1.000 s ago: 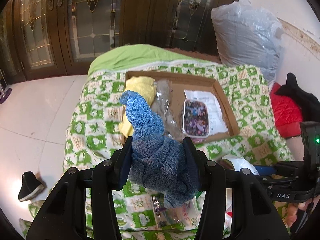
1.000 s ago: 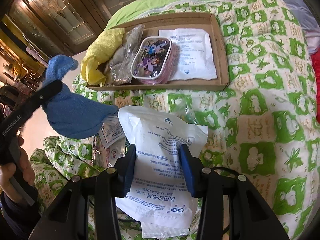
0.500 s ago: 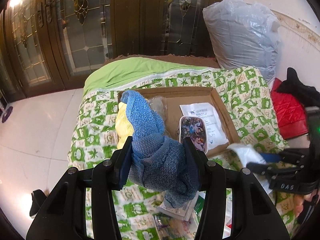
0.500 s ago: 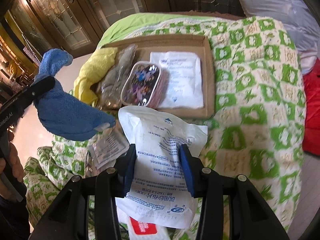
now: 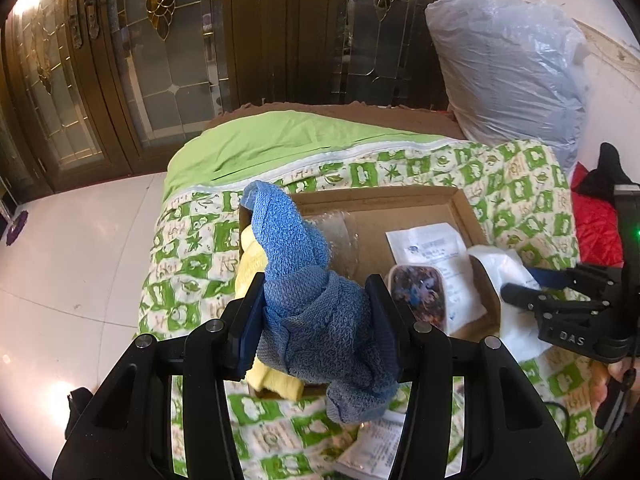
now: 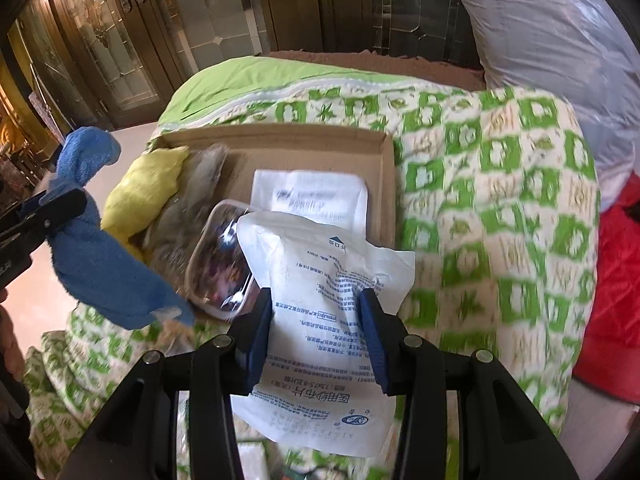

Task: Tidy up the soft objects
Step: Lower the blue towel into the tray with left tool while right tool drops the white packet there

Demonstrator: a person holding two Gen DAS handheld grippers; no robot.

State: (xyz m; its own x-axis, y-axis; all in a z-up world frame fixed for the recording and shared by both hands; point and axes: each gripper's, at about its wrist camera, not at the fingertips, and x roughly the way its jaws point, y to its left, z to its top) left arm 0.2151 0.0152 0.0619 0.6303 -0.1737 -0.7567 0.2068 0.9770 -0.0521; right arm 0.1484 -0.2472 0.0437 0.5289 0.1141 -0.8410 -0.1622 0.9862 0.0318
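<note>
At the left of the right wrist view, and at centre bottom of the left wrist view, the left tool (image 5: 316, 316) is clamped on a blue knitted cloth (image 5: 308, 292), bunched between the pads with one tail standing up and another drooping below. It looks light and limp, so it will sag and swing; the grip through the thick bunched middle seems the safest hold, since a loose end could slide out.

Beyond it, mid-frame, a shallow cardboard tray (image 5: 460, 204) lies on the green-and-white quilted bed (image 5: 192, 248). From its left side it holds a yellow cloth (image 6: 148, 188), a clear crinkled bag (image 6: 192, 200), a small patterned case (image 6: 218, 268) and a flat white packet (image 6: 312, 196).

Lower centre of the right wrist view, the right tool (image 6: 316, 316) is closed on a white gauze pouch (image 6: 320, 320), gripped across its midsection above the tray's near edge. The pouch looks light, padded and smooth-skinned, probably a little slippery; its wrapper creases at the pads.
</note>
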